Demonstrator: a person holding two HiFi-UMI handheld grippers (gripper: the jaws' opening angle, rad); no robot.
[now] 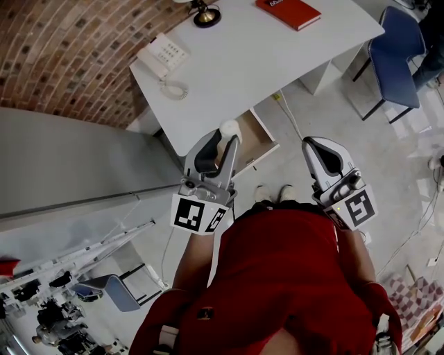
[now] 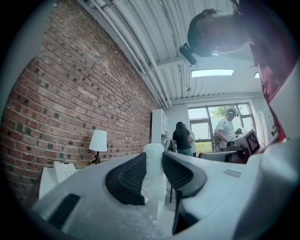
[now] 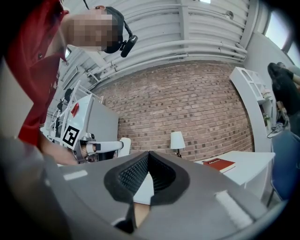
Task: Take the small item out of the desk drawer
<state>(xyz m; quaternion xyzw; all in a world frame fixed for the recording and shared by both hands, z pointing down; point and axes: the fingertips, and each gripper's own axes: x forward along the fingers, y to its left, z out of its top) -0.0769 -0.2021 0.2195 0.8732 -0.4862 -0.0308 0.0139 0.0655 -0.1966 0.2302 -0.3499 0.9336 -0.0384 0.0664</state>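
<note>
Drawer [image 1: 262,141] of a white desk [image 1: 243,69] stood open, seen from above. The left gripper [image 1: 223,139] was clamped on the item [image 1: 229,129], a small white piece standing upright between its ribbed pads; from above it showed at the drawer's left edge. The right gripper [image 1: 312,143] hung to the right, apart from the desk, its jaws pressed together with nothing between them. On the desktop were a phone [image 1: 162,54], a lamp [image 1: 206,14] and a red book [image 1: 288,12]. A blue chair [image 1: 395,48] stood by the desk's right end. A brick wall [image 1: 62,55] ran along the left.
</note>
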